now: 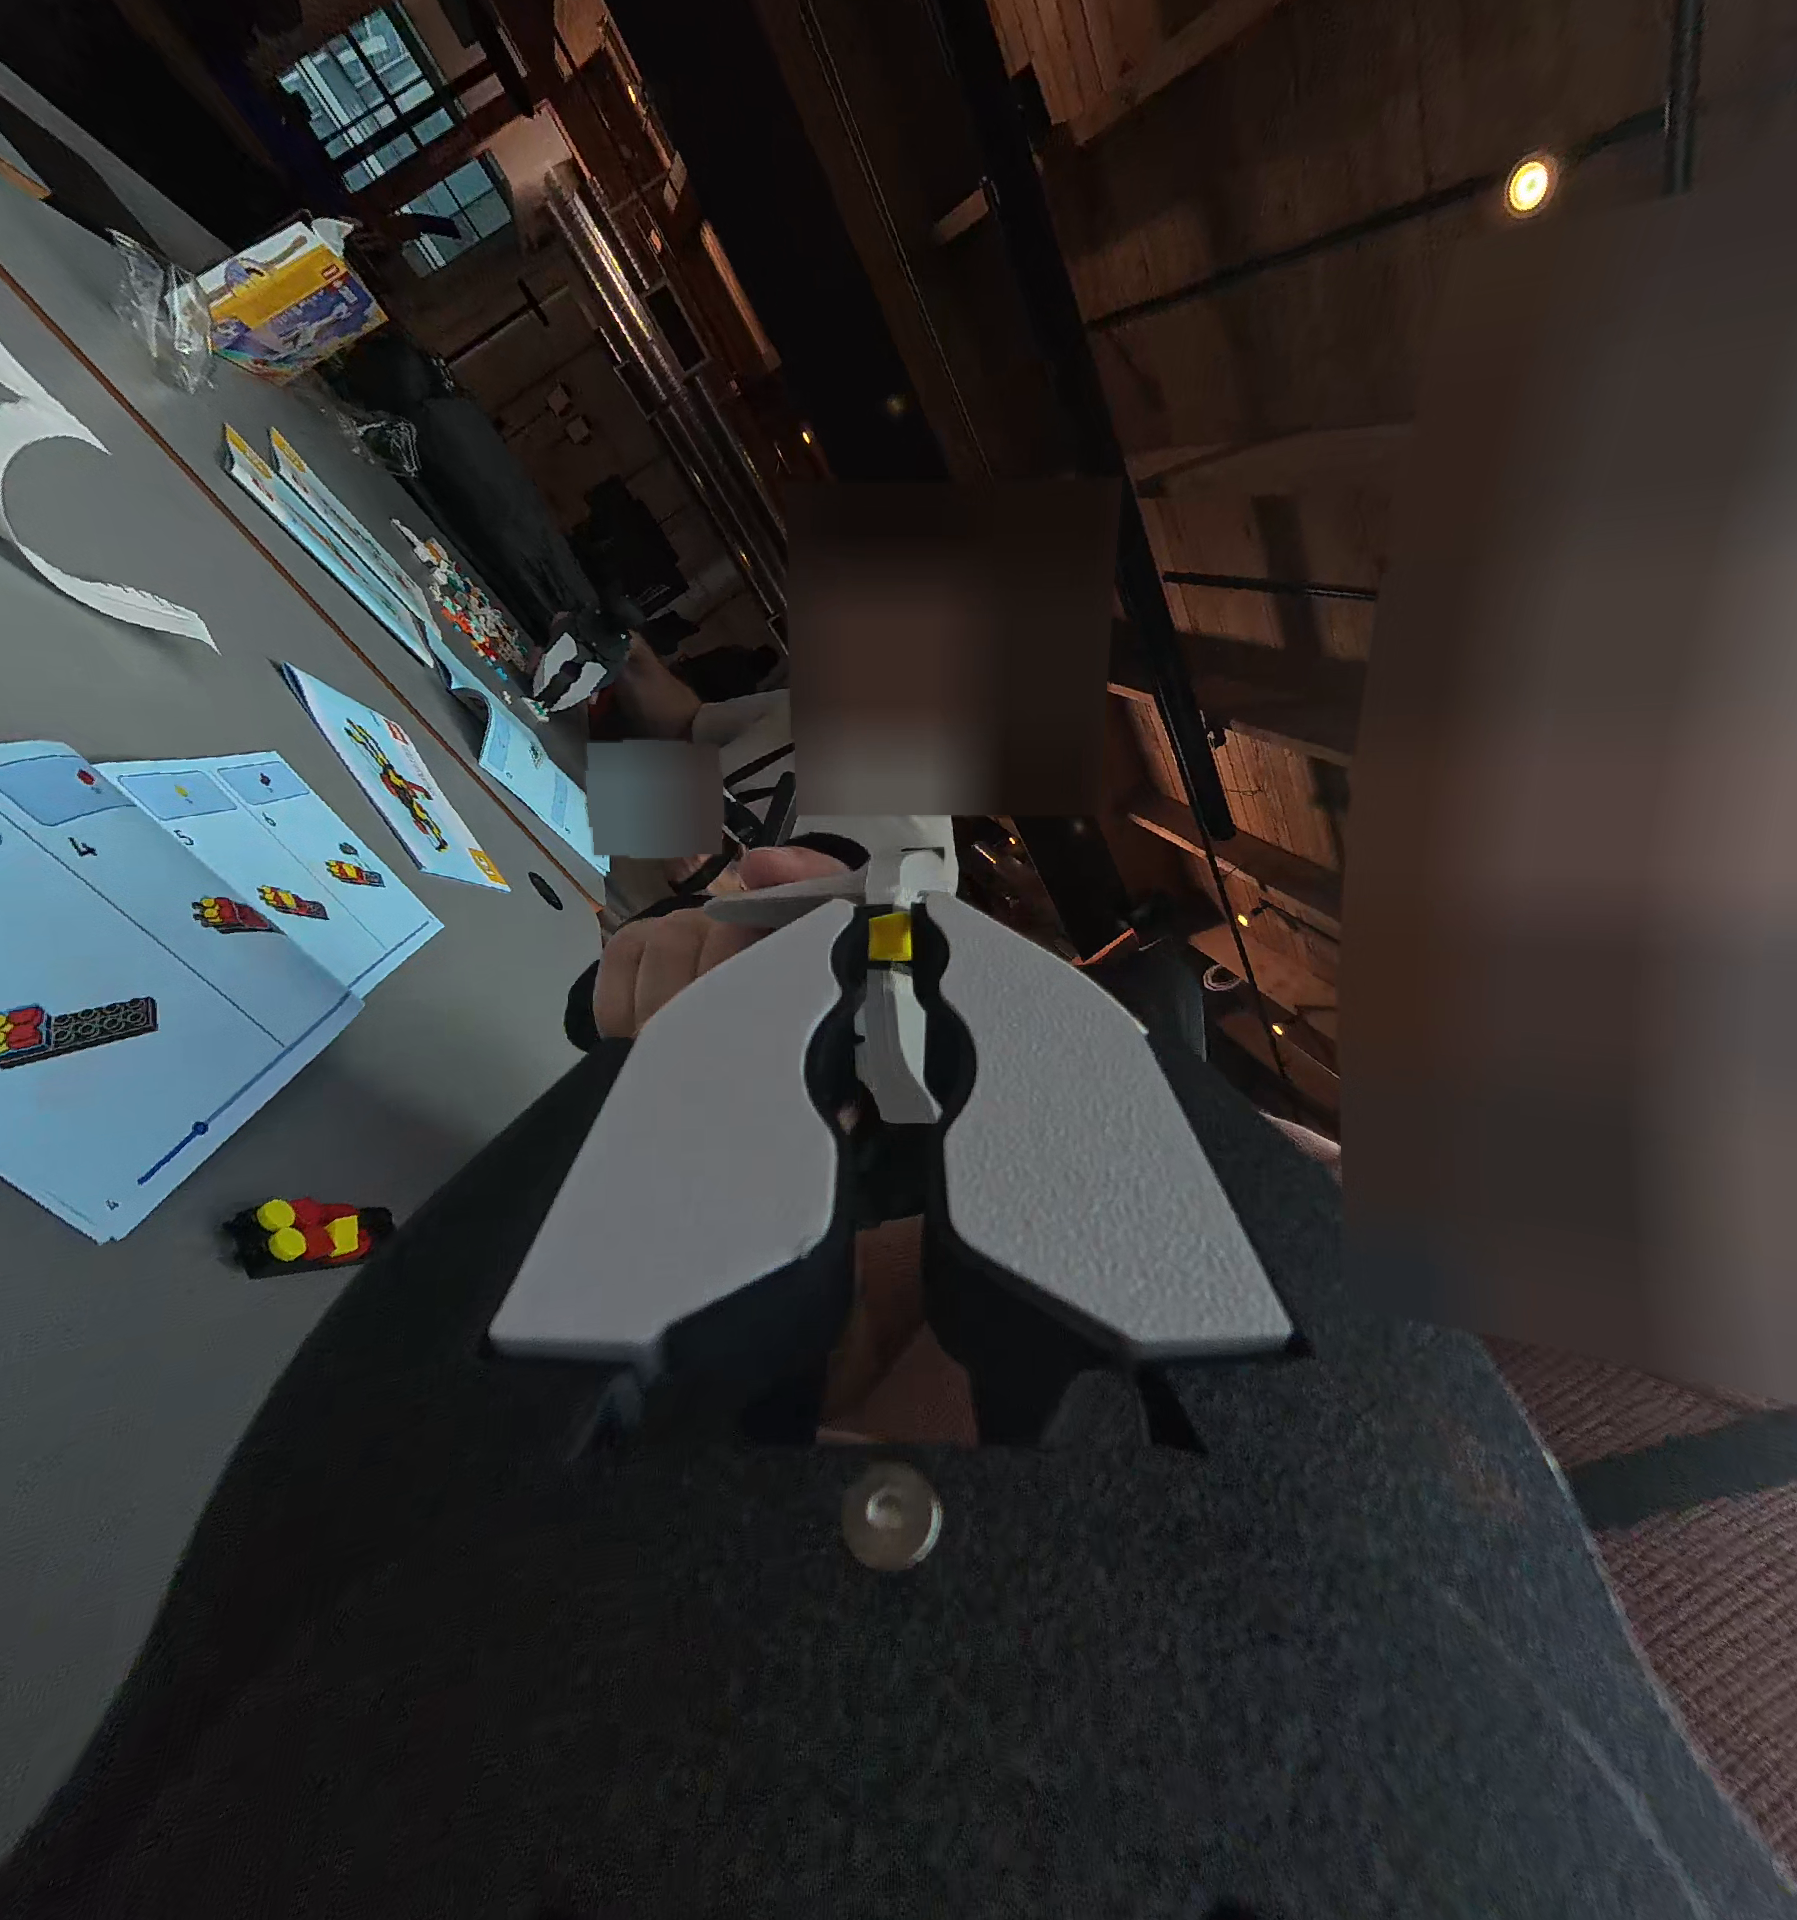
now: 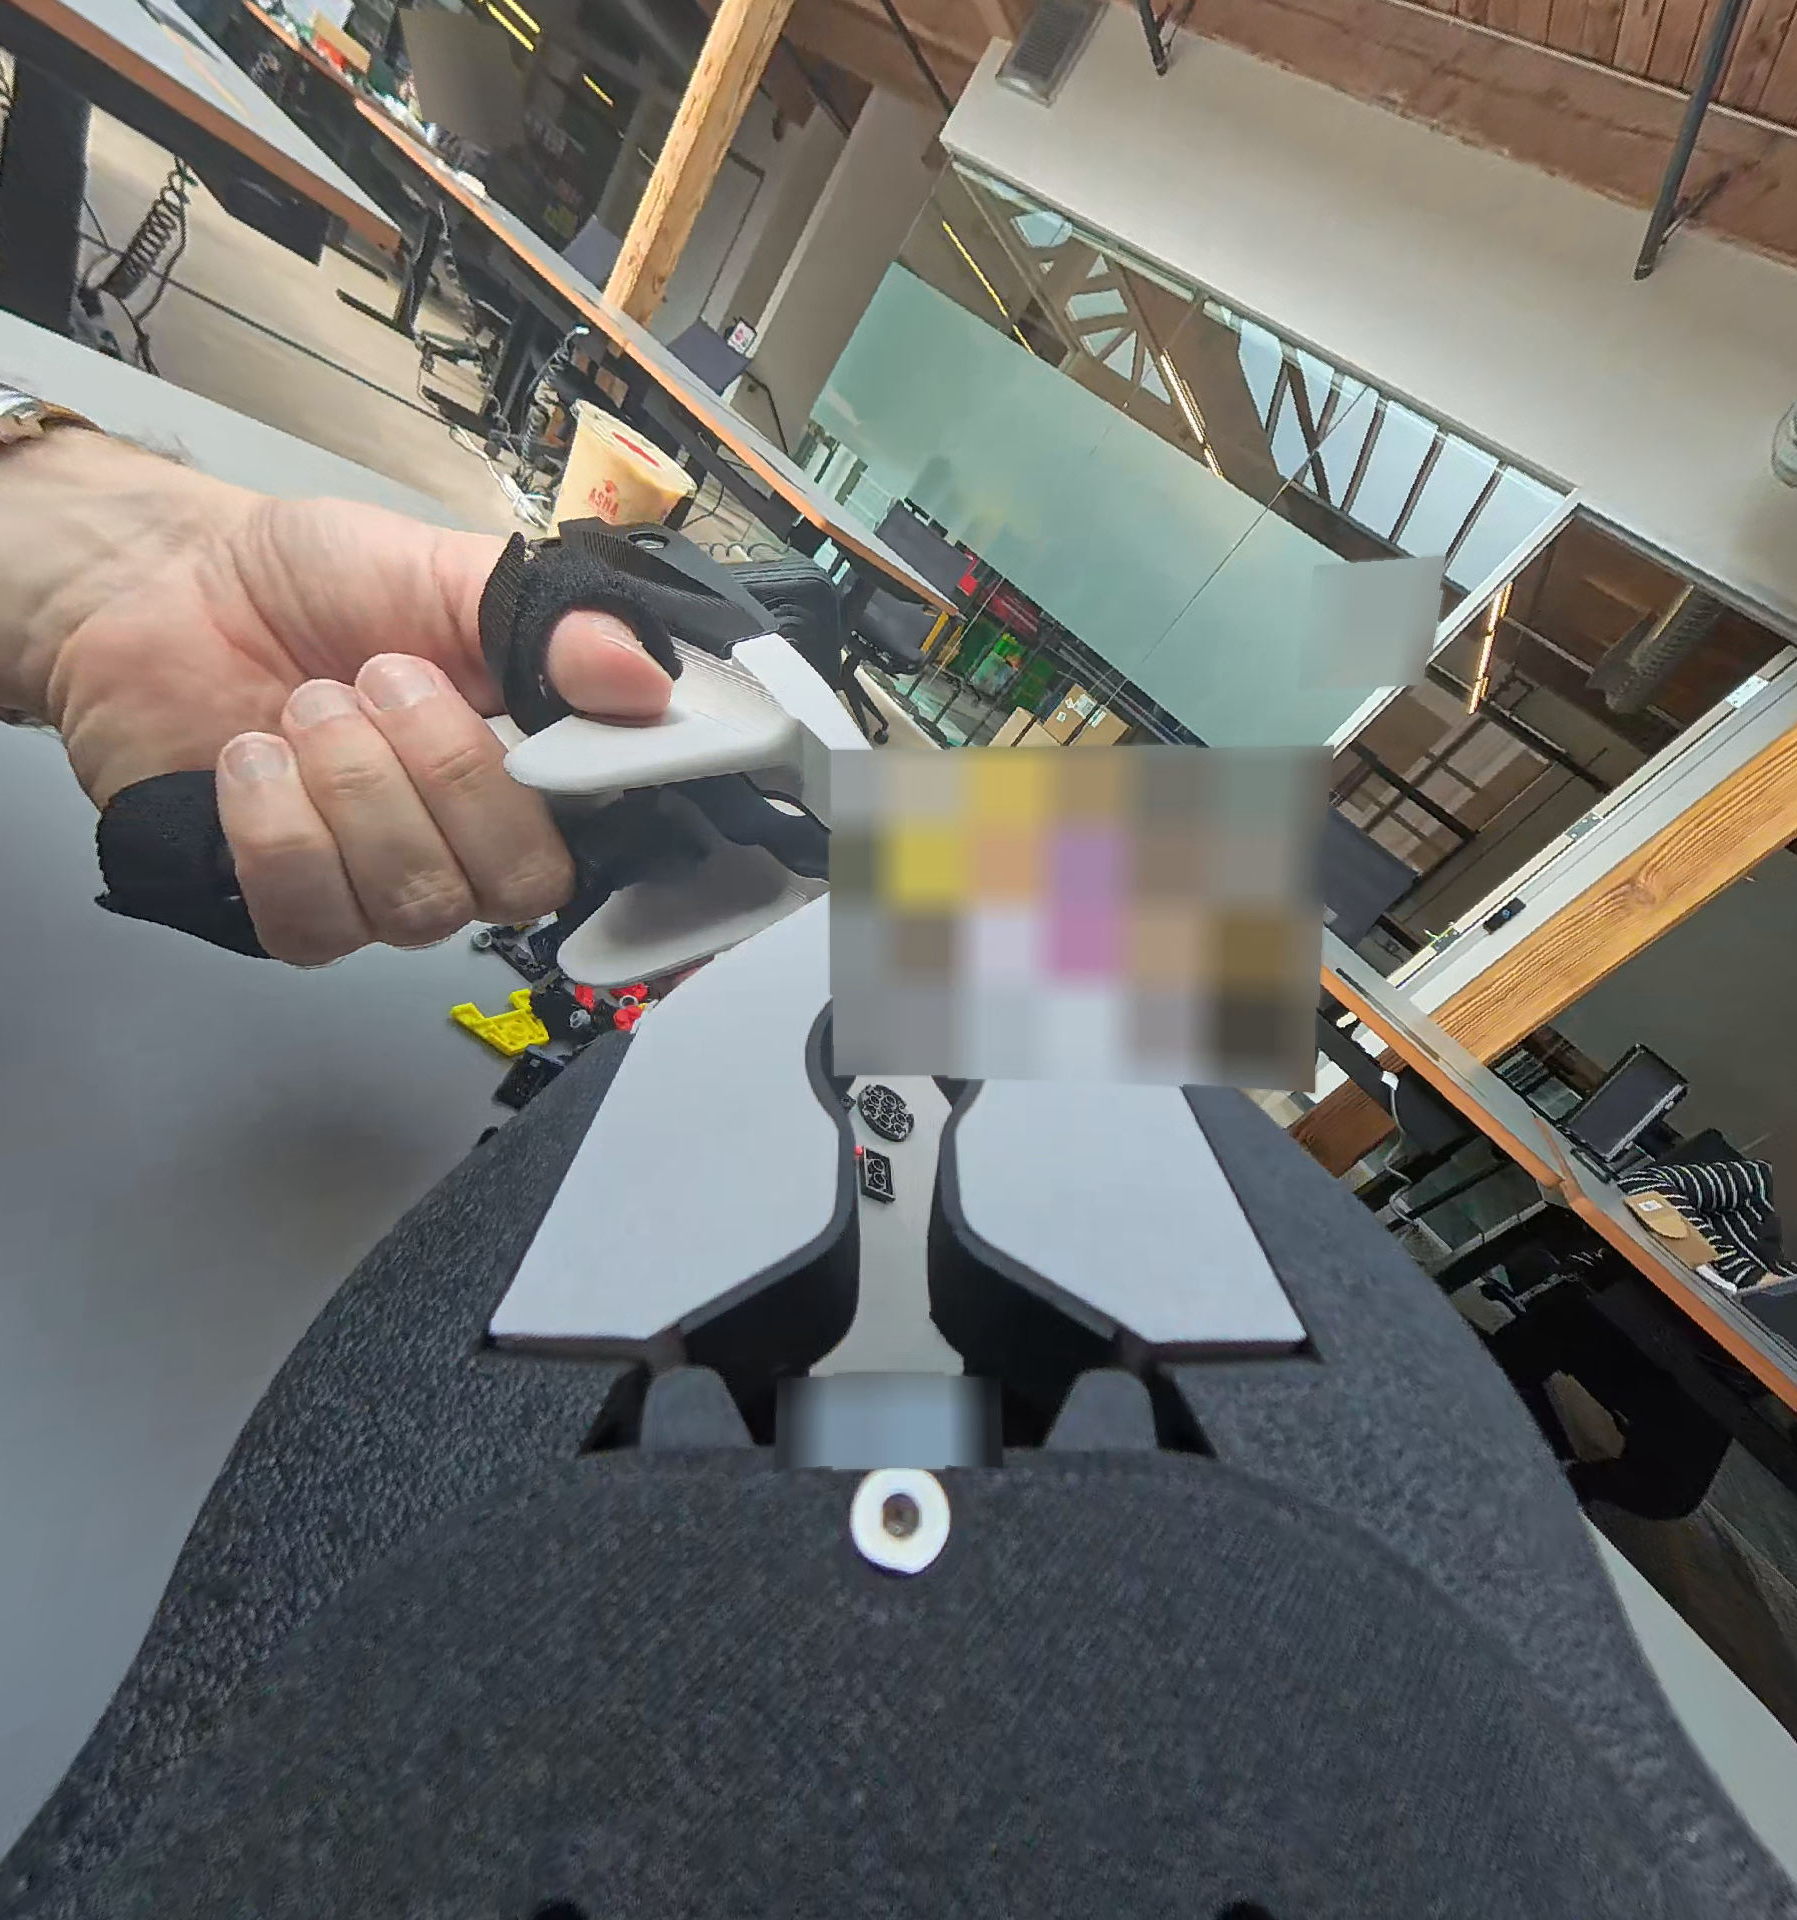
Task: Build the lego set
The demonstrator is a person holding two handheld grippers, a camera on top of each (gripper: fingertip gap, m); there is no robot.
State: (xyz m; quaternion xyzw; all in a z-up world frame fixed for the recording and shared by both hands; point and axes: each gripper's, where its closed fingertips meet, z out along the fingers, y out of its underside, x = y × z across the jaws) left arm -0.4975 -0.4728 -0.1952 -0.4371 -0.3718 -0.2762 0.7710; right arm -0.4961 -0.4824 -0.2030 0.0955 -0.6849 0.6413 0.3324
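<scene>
In the left wrist view my left gripper [image 1: 889, 925] is shut on a small yellow brick [image 1: 890, 938], held up in the air off the table edge. A pale finger of the right gripper [image 1: 896, 1039] lies between the left jaws just below the brick. In the right wrist view the right gripper [image 2: 889, 1101] has its jaws close together, but a mosaic patch hides the tips. The left gripper's fingers [image 2: 665, 748], held by a hand, reach into the same patch. A red, yellow and black partial build [image 1: 307, 1236] lies on the grey table [image 1: 63, 1455].
An open instruction booklet [image 1: 146, 966] lies beside the build, with more booklets [image 1: 395, 790] and a set box [image 1: 286, 301] farther along. Loose pieces [image 2: 551, 1023], a round black piece [image 2: 883, 1110] and a black plate [image 2: 878, 1179] lie below the grippers. A drink cup [image 2: 624, 468] stands behind.
</scene>
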